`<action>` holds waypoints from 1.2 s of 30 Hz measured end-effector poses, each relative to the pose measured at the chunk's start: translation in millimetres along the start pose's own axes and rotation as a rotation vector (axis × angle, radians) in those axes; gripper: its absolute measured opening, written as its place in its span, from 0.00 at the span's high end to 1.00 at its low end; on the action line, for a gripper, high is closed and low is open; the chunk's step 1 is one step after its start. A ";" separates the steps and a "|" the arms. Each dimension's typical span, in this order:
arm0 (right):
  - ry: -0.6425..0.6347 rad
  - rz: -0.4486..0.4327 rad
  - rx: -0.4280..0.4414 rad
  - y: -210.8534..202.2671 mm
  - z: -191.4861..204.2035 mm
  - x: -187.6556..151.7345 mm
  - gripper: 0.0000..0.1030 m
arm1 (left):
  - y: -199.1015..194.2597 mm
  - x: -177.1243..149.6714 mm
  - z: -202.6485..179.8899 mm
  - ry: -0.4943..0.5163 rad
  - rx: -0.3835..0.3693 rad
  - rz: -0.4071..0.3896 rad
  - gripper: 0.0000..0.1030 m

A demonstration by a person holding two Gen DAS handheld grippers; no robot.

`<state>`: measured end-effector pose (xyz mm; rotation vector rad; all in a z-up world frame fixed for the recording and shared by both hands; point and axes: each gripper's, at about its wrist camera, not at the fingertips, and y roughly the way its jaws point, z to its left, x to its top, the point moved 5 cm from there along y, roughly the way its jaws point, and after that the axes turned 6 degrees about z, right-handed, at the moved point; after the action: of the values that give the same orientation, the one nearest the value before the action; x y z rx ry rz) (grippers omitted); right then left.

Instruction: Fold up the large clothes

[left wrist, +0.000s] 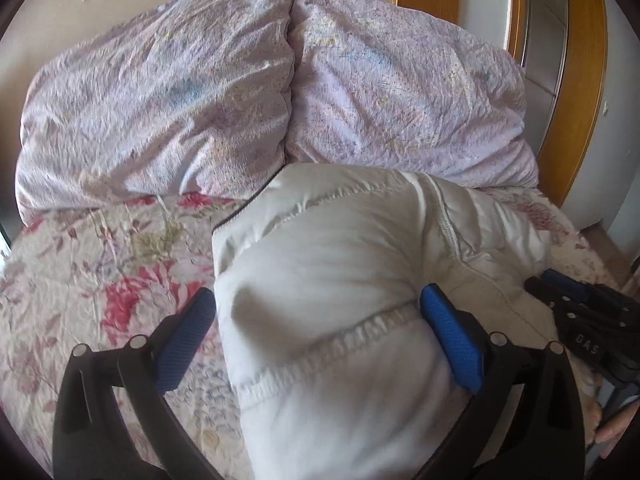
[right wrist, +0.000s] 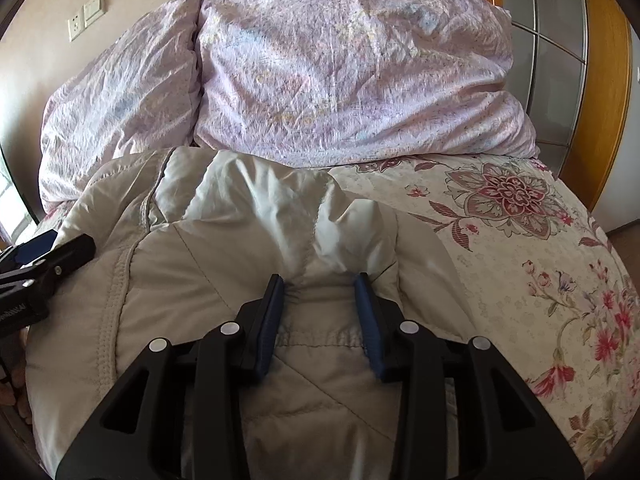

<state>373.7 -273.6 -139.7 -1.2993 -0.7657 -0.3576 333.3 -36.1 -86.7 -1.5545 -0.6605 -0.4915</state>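
A cream padded jacket (left wrist: 340, 264) lies bunched on the bed, in front of the pillows. My left gripper (left wrist: 316, 296) stands open at the jacket's left edge. Its left finger (left wrist: 184, 340) rests over the sheet and its right finger (left wrist: 452, 344) lies against the jacket's puffy top. In the right wrist view my right gripper (right wrist: 319, 279) is shut on a gathered fold of the jacket (right wrist: 248, 208). The fabric puckers against both blue pads. The left gripper's black body (right wrist: 44, 268) shows at that view's left edge.
Two crumpled lilac pillows (left wrist: 160, 100) (right wrist: 352, 72) are stacked against the wall at the head of the bed. A floral bedsheet (left wrist: 100, 272) (right wrist: 520, 248) covers the mattress. A wooden door frame (left wrist: 584, 80) stands to the right. A person's hand (left wrist: 616, 428) shows at the lower right.
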 end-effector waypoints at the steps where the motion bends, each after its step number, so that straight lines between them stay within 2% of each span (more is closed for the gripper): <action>1: -0.001 0.012 0.020 -5.6 -1.3 0.8 0.55 | -5.4 -2.6 4.8 -0.028 -0.045 0.017 0.02; 2: 0.011 0.021 0.046 -11.4 -4.4 1.7 0.41 | -10.9 -5.1 9.1 -0.046 -0.079 0.028 0.02; 3: 0.032 0.027 0.060 -18.3 -9.6 2.5 0.15 | -16.2 -7.2 12.1 -0.055 -0.102 0.031 0.02; 4: 0.057 0.029 0.068 -25.6 -15.9 2.9 0.07 | -22.1 -9.1 16.3 -0.061 -0.121 0.032 0.02; 5: 0.075 0.024 0.084 -33.2 -21.2 2.6 0.05 | -26.6 -10.9 18.8 -0.062 -0.132 0.035 0.02; 7: 0.108 0.043 0.137 -44.6 -33.7 2.2 0.05 | -32.9 -14.3 24.7 -0.060 -0.156 0.050 0.02; 10: 0.205 0.127 0.221 -46.7 -55.6 -0.7 0.03 | -32.5 -21.5 31.8 -0.070 -0.205 0.102 0.02; 15: 0.397 0.301 0.411 -27.1 -80.1 -10.3 0.02 | -23.3 -31.8 39.0 -0.131 -0.297 0.181 0.02; 17: 0.425 0.368 0.445 -17.2 -80.5 -15.6 0.02 | -19.9 -33.3 39.3 -0.157 -0.340 0.207 0.02; 20: 0.431 0.461 0.460 -0.9 -75.2 -24.1 0.01 | -14.8 -35.2 37.7 -0.170 -0.379 0.237 0.02; 23: 0.448 0.518 0.499 11.9 -69.0 -29.3 0.01 | -12.0 -37.0 37.2 -0.181 -0.403 0.252 0.02; 32: 0.430 0.585 0.572 31.2 -46.1 -31.4 0.01 | -4.2 -41.0 40.4 -0.211 -0.479 0.295 0.02; 34: 0.387 0.598 0.613 31.1 -34.7 -30.0 0.01 | -5.4 -43.0 39.0 -0.198 -0.483 0.299 0.02; 36: 0.333 0.597 0.595 31.4 -23.8 -27.5 0.01 | -4.6 -43.1 38.7 -0.185 -0.482 0.299 0.02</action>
<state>381.5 -292.9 -183.1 -0.8157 -0.1506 0.1362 295.4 -2.8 -115.4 -2.1344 -0.4517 -0.2929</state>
